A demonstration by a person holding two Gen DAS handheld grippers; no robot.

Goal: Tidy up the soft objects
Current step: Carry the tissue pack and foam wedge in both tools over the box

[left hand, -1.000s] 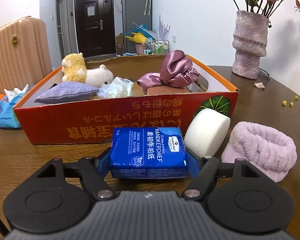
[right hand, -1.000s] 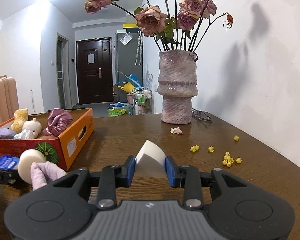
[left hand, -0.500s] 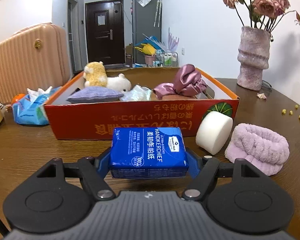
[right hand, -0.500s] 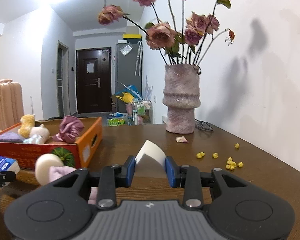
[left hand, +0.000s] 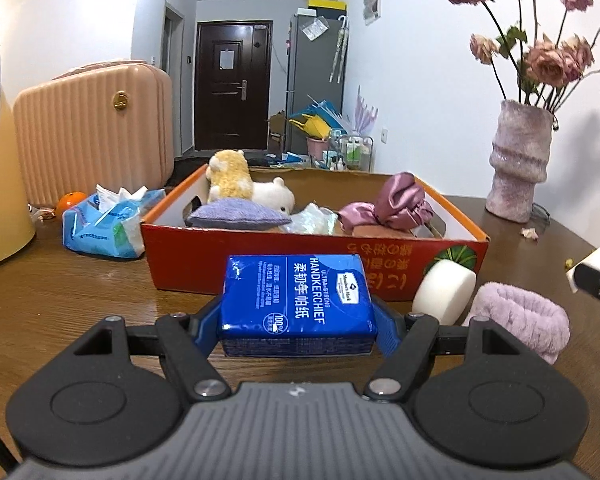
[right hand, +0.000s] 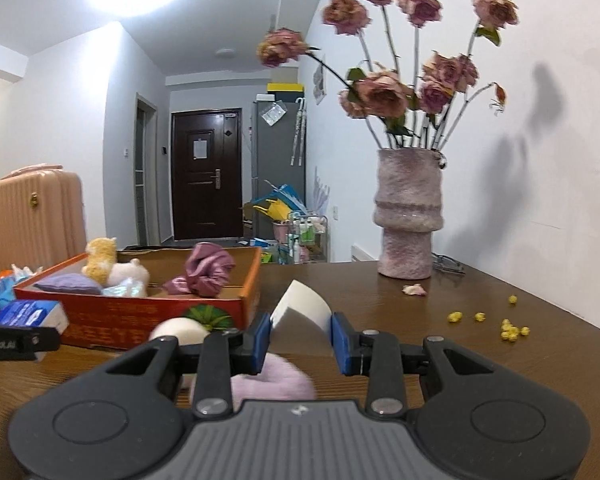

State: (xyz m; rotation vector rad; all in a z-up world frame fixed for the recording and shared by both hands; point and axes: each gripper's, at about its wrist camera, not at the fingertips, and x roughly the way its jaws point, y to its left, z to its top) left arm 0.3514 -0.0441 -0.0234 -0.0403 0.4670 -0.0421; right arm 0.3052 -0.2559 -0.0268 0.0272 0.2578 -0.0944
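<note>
My two wrist fisheyes sit low behind own fingers, facing hallway door [left hand: 231, 84]; both share orange box [left hand: 260, 264] ahead, vase [right hand: 408, 216].

A lived-in home interior: a wooden dining table [left hand: 60, 304] is carrying a vase of dried roses [right hand: 410, 216] near its far right edge. Beyond, a hallway is leading past a suitcase [left hand: 96, 132] and refrigerator [left hand: 316, 80] to a dark entrance door [left hand: 232, 84].
</note>
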